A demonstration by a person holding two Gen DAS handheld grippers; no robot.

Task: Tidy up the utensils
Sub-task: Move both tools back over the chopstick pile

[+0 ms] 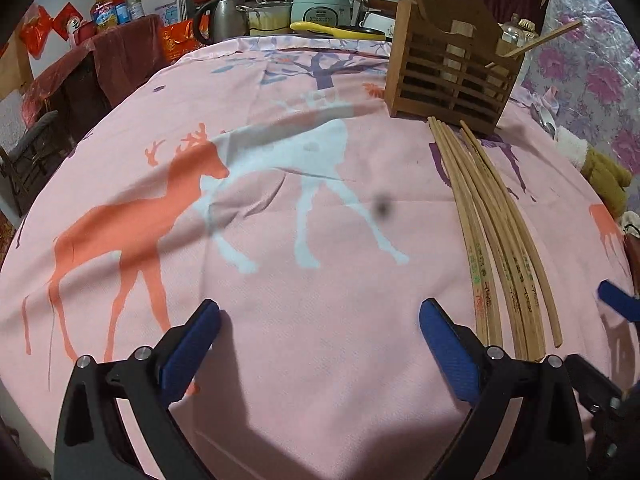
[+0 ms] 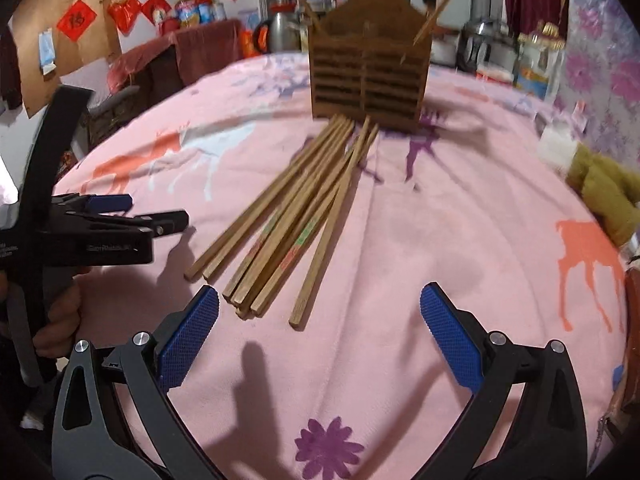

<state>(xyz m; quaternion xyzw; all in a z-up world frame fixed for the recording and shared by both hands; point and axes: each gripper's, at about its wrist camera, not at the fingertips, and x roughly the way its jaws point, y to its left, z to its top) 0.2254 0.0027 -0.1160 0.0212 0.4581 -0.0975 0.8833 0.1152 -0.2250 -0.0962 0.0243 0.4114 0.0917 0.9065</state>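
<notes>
Several wooden chopsticks (image 2: 296, 216) lie in a loose bundle on the pink deer-print cloth (image 2: 460, 220), their far tips touching a slatted wooden utensil holder (image 2: 370, 80). Two chopsticks stand tilted in that holder. My right gripper (image 2: 320, 320) is open, just short of the bundle's near ends, nothing between its blue pads. In the left wrist view the chopsticks (image 1: 496, 240) run along the right side toward the holder (image 1: 448, 64). My left gripper (image 1: 320, 332) is open and empty over bare cloth, to the left of the bundle. The left gripper (image 2: 116, 216) also shows side-on in the right wrist view, held by a hand.
A yellow-brown stuffed toy (image 2: 608, 192) lies at the cloth's right edge. Behind the holder stand a kettle (image 1: 224, 20), pots and a rice cooker (image 1: 320, 4). A dark red cloth covers furniture (image 1: 128, 56) at the back left. A metal spoon (image 1: 546, 118) lies right of the holder.
</notes>
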